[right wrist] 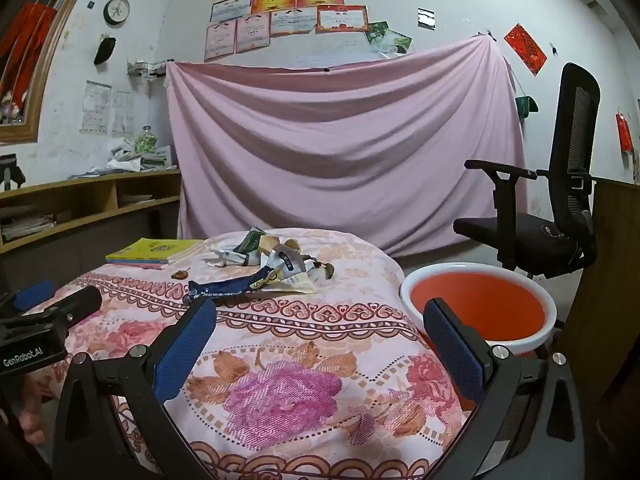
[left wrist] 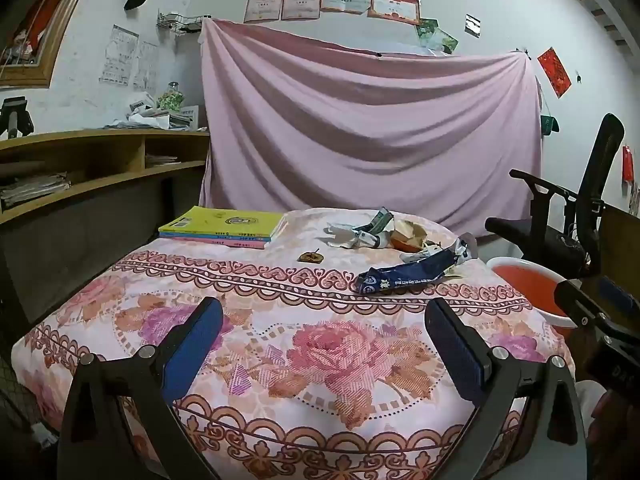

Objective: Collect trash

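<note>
Trash lies at the far end of the floral-cloth table (left wrist: 320, 360): a dark blue wrapper (left wrist: 404, 278) (right wrist: 224, 286), crumpled white and green wrappers (left wrist: 360, 232) (right wrist: 248, 250), orange-brown peel (left wrist: 408, 236) and a small brown scrap (left wrist: 311, 257) (right wrist: 181, 275). An orange bin with a white rim (right wrist: 480, 304) (left wrist: 524, 284) stands off the table's right side. My left gripper (left wrist: 324, 344) hovers open over the near cloth, nothing between its blue pads. My right gripper (right wrist: 320, 344) is open too, at the table's right edge beside the bin.
A stack of books with a yellow cover (left wrist: 222, 226) (right wrist: 154, 254) lies at the table's far left. A black office chair (right wrist: 560, 200) stands behind the bin. Wooden shelves (left wrist: 80, 168) run along the left wall; a pink sheet (left wrist: 360, 128) hangs behind the table.
</note>
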